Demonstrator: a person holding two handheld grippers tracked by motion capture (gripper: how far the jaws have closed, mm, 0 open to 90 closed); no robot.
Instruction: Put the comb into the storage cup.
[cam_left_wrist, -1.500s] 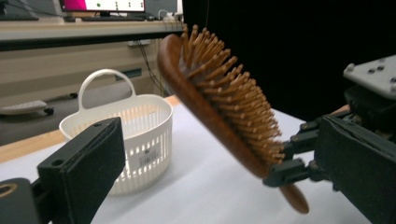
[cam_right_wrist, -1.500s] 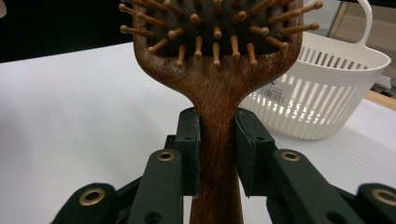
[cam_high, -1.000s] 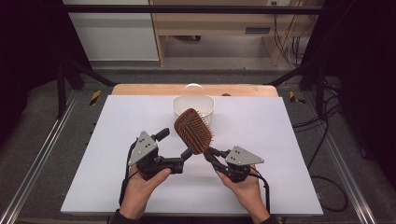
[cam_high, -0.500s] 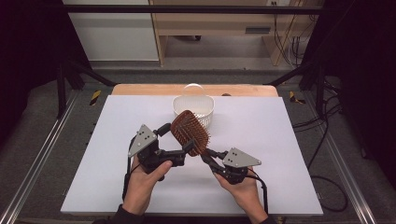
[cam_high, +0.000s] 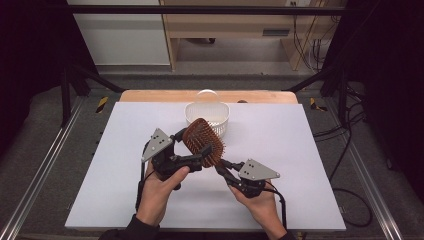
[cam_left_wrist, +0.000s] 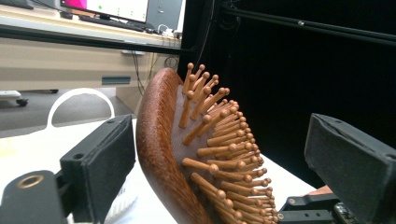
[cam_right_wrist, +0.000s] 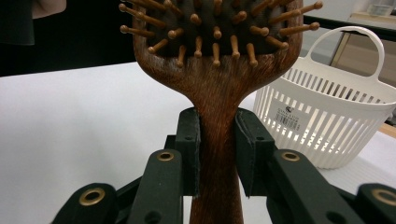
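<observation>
Right gripper (cam_right_wrist: 218, 154) clamps handle of brown wooden paddle hairbrush (cam_high: 203, 142), held aloft just before white slotted plastic basket (cam_high: 207, 119). Left gripper (cam_high: 192, 148), apart a second ago, now brackets brush head, jaws spread, not touching. Judgement: handover starting, basket drop pending.

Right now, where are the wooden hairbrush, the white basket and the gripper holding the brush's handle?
Hairbrush (cam_high: 204, 141), high view, on its bristle pad.
White basket (cam_right_wrist: 327, 121), right gripper view, on its slatted wall.
Right gripper (cam_right_wrist: 217, 154), right gripper view, between its jaws.
</observation>
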